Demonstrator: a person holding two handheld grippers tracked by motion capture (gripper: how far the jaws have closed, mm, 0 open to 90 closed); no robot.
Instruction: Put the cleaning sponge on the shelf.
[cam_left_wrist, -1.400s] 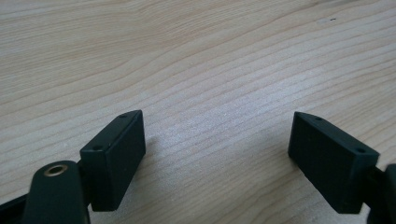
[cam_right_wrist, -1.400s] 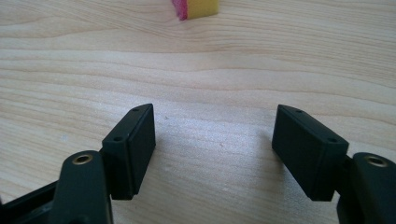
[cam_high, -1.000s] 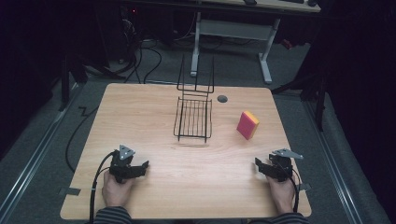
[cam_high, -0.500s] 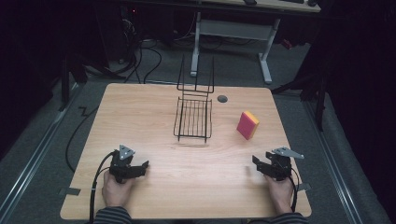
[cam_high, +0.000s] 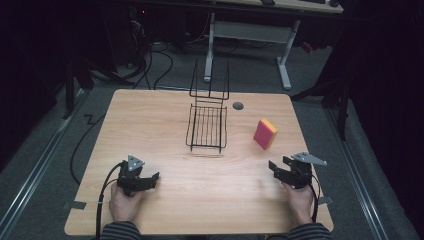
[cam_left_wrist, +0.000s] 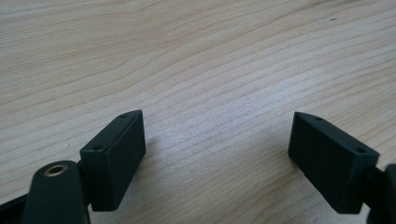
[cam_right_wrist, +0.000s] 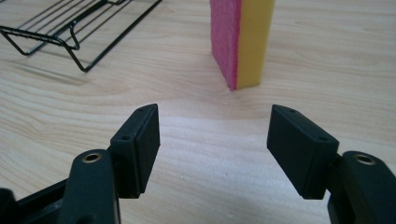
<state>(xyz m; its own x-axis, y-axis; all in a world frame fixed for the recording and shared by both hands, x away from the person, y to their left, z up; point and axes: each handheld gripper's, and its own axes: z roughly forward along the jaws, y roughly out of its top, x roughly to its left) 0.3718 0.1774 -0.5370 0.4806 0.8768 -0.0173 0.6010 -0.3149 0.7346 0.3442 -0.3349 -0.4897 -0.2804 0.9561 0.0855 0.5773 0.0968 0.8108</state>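
A pink and yellow sponge (cam_high: 265, 133) stands on edge on the right half of the wooden table (cam_high: 150, 120); the right gripper view has the sponge (cam_right_wrist: 240, 42) just ahead of the jaws. My right gripper (cam_high: 279, 167) (cam_right_wrist: 212, 140) is open and empty, held a little above the table near its front right. A black wire rack (cam_high: 207, 126) (cam_right_wrist: 70, 23) sits at the table's middle back. My left gripper (cam_high: 150, 179) (cam_left_wrist: 217, 149) rests open near the front left, with bare wood between its jaws.
A small dark round hole (cam_high: 238, 105) lies in the table behind the rack. Cables (cam_high: 90, 145) trail off the left edge. A white desk frame (cam_high: 250, 35) stands on the floor beyond the table.
My right gripper has risen slightly off the table and edged left. The left gripper, sponge and rack have stayed put.
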